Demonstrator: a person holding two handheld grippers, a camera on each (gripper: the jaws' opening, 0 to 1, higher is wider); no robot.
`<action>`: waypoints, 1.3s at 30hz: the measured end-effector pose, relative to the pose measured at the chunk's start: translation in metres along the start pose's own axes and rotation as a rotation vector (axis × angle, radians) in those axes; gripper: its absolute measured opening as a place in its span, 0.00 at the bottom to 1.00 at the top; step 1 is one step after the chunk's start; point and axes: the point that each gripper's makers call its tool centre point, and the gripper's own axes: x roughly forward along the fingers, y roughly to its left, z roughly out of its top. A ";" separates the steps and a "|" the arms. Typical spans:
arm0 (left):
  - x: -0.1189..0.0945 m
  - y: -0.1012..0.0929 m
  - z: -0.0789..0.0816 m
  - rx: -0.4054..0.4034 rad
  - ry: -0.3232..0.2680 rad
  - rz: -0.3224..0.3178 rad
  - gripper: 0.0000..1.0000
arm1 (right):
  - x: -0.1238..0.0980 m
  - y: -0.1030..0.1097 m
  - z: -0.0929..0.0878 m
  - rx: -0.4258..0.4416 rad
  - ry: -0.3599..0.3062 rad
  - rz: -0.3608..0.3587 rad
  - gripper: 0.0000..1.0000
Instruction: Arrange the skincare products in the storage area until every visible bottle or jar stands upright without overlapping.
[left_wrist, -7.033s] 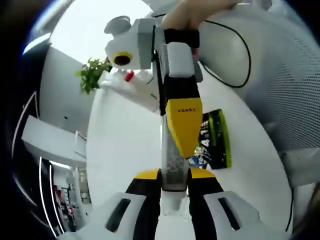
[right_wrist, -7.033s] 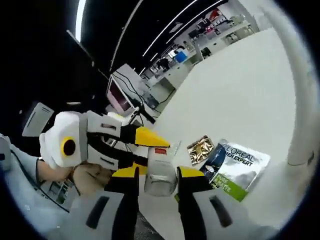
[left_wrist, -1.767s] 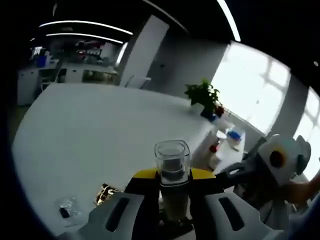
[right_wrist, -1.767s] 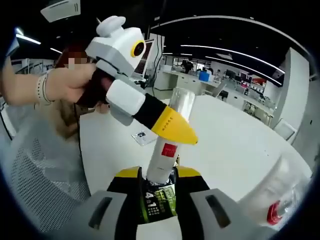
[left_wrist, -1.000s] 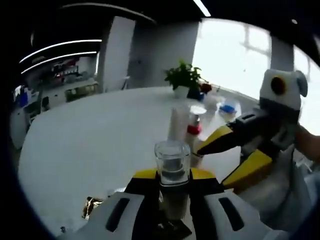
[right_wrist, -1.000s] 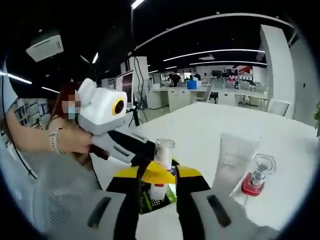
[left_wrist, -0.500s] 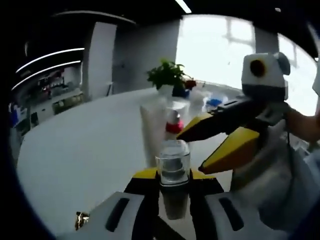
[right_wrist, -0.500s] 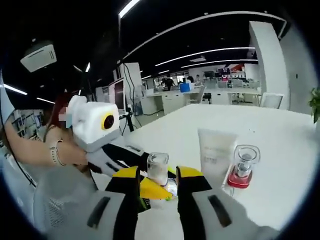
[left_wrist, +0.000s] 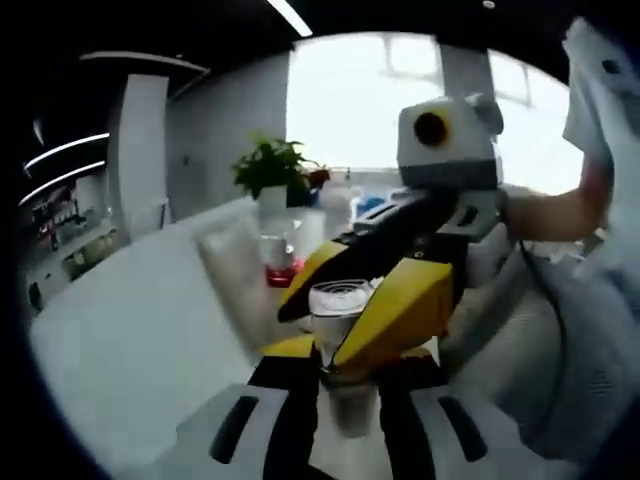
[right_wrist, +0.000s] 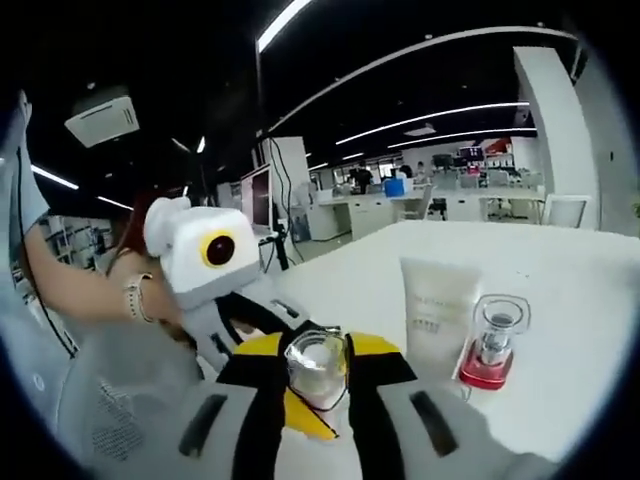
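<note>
A skincare bottle with a clear square cap (left_wrist: 342, 308) rises from between my left gripper's (left_wrist: 345, 385) jaws, which are shut on its body. My right gripper (left_wrist: 330, 325) reaches in from the right in the left gripper view, its yellow jaws on either side of the cap. In the right gripper view the same cap (right_wrist: 318, 365) sits pinched between my right gripper's (right_wrist: 318, 385) jaws, with the left gripper (right_wrist: 210, 262) and a hand behind it. A white tube (right_wrist: 437, 312) and a clear-capped bottle with a red base (right_wrist: 495, 348) stand upright side by side on the table.
The white table (right_wrist: 560, 270) stretches far behind the tube. A potted plant (left_wrist: 268, 170) stands at the table's far end, near the white tube (left_wrist: 235, 275) and the red-based bottle (left_wrist: 280, 262). A person's sleeve (left_wrist: 560, 340) is at the right.
My right gripper has come in onto the bottle's cap, which now sits between its jaws instead of beyond them. Both views have swung; the tube and red-based bottle stayed put.
</note>
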 end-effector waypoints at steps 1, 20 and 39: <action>0.000 0.001 -0.001 0.004 0.003 -0.004 0.18 | 0.000 0.001 -0.002 -0.011 0.005 0.003 0.23; 0.013 0.021 -0.028 0.016 0.105 0.104 0.20 | 0.015 -0.016 -0.020 -0.096 0.088 -0.157 0.22; 0.023 0.023 -0.044 0.035 0.095 0.093 0.18 | 0.013 -0.029 -0.034 -0.058 0.119 -0.199 0.28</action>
